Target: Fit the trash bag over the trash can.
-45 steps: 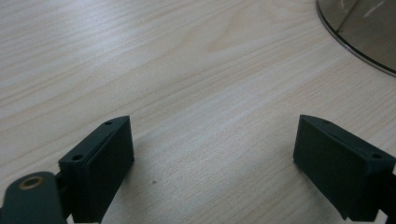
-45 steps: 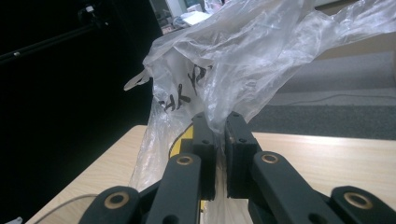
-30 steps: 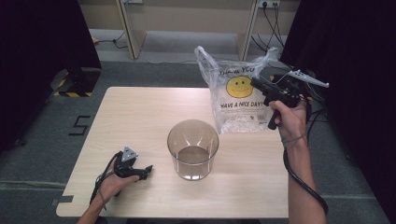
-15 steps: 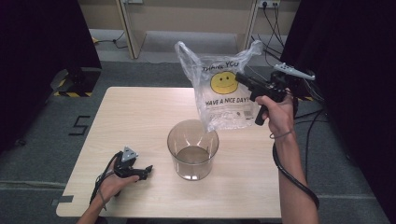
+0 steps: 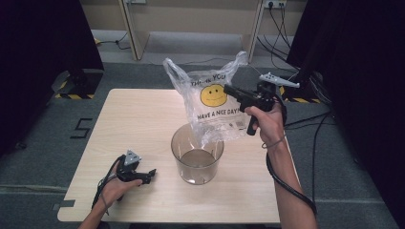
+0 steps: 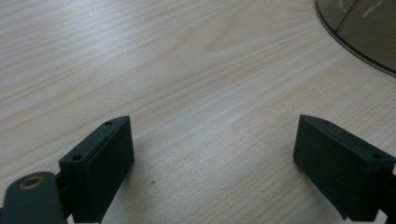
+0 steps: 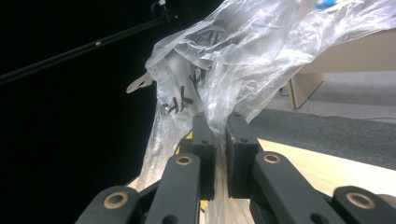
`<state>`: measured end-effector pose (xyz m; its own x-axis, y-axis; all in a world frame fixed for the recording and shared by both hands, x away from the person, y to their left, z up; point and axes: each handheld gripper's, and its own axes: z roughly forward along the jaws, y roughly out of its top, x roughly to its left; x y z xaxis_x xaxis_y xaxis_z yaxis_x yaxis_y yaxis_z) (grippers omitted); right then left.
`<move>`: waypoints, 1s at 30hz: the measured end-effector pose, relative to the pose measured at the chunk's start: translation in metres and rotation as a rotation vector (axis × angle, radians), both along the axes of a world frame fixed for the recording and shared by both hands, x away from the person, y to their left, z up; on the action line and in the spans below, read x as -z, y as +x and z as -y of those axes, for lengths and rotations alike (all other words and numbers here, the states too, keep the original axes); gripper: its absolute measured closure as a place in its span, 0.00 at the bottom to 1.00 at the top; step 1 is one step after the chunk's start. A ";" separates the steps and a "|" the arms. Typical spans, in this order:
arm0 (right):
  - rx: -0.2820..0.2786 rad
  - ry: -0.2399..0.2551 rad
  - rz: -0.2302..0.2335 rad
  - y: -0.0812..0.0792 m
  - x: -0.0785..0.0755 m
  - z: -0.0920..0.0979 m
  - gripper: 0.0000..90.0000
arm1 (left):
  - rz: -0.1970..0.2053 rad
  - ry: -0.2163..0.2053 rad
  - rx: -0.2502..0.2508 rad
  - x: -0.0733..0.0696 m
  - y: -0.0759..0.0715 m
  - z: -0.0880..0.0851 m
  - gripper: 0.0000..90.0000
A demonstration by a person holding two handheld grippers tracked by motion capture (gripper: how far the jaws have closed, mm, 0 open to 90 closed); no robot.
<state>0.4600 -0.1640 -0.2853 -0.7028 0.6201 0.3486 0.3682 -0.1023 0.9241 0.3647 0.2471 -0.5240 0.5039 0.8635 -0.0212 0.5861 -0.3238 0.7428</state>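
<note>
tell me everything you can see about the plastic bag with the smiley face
The plastic bag is thin, clear and crinkled, printed with a yellow smiley face and black lettering that includes "HAVE A NICE DAY". It hangs upright in the air, its two handle loops sticking up at the top corners. The right claw is shut on a bunched fold at its upper edge. Its lower end dangles over the clear round bin on the wooden table, reaching about the rim.

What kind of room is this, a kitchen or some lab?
Probably a recording lab or studio: black curtains flank a lone wooden table, cables trail over grey carpet, and a hand-held gripper carries a plastic bag.
</note>
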 end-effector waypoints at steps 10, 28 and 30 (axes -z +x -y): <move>-0.030 -0.003 -0.020 -0.004 0.010 -0.013 0.93 | 0.000 0.000 0.001 0.000 0.000 0.000 0.13; -0.085 -0.032 -0.078 -0.010 0.043 -0.038 0.91 | -0.001 0.002 0.002 0.000 0.000 0.000 0.13; -0.084 -0.037 -0.085 -0.011 0.046 -0.038 0.91 | 0.000 0.000 0.003 0.000 0.000 0.000 0.13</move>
<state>0.4492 -0.1260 -0.3314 -0.7216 0.5743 0.3866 0.4508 -0.0340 0.8920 0.3647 0.2471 -0.5239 0.5062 0.8622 -0.0211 0.5855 -0.3255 0.7424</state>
